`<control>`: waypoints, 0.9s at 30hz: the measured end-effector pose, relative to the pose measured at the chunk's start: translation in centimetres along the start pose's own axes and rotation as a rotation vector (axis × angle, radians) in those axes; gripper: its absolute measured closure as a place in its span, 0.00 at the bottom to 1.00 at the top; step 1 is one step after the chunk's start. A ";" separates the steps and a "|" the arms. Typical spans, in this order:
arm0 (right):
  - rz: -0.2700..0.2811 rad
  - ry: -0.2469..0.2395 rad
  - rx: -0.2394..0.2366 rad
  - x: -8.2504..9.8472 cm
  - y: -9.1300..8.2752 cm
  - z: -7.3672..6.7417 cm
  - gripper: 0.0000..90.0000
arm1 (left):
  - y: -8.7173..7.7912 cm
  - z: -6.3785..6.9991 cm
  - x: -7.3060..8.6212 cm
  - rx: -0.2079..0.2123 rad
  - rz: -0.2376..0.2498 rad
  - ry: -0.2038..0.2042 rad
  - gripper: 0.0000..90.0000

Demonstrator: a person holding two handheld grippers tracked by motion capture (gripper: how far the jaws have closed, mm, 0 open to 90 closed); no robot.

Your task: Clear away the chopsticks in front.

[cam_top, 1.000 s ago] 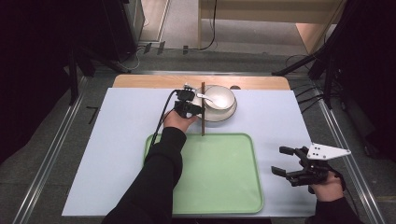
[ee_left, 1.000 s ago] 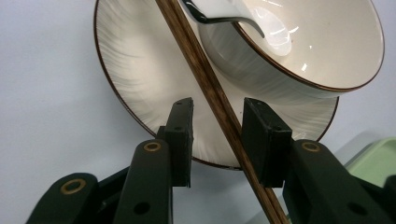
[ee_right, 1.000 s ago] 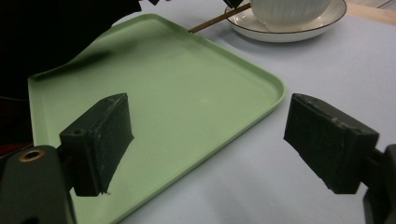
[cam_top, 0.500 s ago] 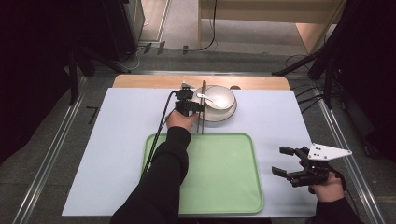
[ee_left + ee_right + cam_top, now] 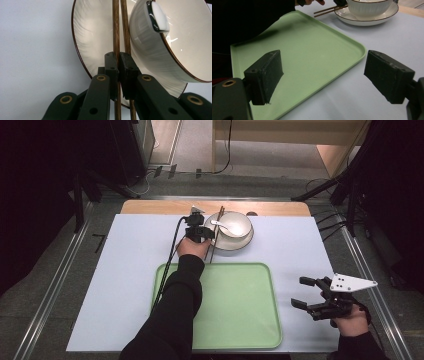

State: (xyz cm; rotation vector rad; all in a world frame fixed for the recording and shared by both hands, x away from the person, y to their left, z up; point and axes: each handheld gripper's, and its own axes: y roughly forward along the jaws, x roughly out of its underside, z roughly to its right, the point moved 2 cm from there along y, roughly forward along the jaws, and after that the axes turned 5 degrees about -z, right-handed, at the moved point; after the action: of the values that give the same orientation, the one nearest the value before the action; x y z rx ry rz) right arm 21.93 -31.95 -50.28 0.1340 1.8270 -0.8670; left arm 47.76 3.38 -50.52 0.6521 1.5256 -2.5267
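Note:
My left gripper (image 5: 207, 234) (image 5: 118, 65) is shut on a pair of brown chopsticks (image 5: 215, 236) (image 5: 116, 27), which slant along the left rim of a white plate (image 5: 226, 245) (image 5: 91, 40). On that plate sits a white ribbed bowl (image 5: 240, 223) (image 5: 150, 57) with a white spoon (image 5: 221, 226) (image 5: 157, 16) in it. My right gripper (image 5: 299, 292) (image 5: 324, 75) hangs open, with nothing between its fingers, just right of the green tray (image 5: 235, 315) (image 5: 312, 52). The right gripper view shows the bowl (image 5: 369, 7) and chopsticks (image 5: 324, 10) far off.
The tray lies on a pale blue mat (image 5: 130, 280) at the table's near middle. A strip of wooden tabletop (image 5: 160, 207) shows behind the mat. The left forearm's black sleeve (image 5: 180, 300) crosses the tray's left side. Metal rails run along both table sides.
The left gripper has shifted slightly farther away with the chopsticks, and their far ends have swung right over the plate's rim. The right gripper has stayed put.

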 end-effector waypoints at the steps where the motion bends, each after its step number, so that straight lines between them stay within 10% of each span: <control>1: -0.001 0.001 -0.001 0.0 0.0 0.0 0.17 | -0.2 0.0 0.0 -0.001 0.002 0.001 0.96; 13: 0.003 -0.003 0.003 0.1 -0.1 0.1 0.17 | -5.1 -2.4 0.6 0.019 0.043 -0.029 0.96; 27: -0.003 -0.010 0.013 0.1 -0.1 0.1 0.17 | -10.5 -5.6 5.0 -0.001 0.052 0.008 0.96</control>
State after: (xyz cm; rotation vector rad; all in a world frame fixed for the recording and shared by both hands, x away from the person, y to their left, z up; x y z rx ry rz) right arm 21.97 -32.11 -50.32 0.1352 1.8131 -0.8800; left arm 41.63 13.91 -46.32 0.6930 1.4927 -2.4885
